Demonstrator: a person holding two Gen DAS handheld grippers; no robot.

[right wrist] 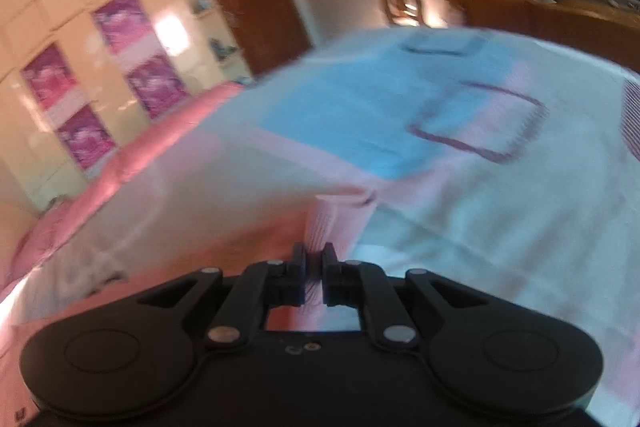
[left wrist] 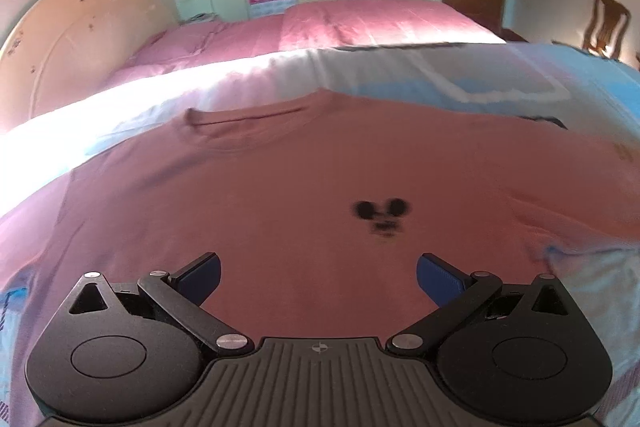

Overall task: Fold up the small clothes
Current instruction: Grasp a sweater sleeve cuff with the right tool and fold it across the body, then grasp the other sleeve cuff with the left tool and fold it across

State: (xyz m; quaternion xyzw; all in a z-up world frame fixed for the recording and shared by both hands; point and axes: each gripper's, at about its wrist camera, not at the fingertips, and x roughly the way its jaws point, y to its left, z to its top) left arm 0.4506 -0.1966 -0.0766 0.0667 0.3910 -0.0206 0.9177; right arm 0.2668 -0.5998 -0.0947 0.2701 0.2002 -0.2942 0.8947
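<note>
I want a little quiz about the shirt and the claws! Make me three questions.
1. True or false: the left claw is wide open above the pink shirt.
2. What black picture is printed on the shirt? A) star B) mouse head C) car
3. Fill in: the right claw is nearly ____, over a bedsheet of pale blue and white.

Key: 1 true; 2 B, the mouse head; 3 shut, though blur hides whether it pinches cloth.
</note>
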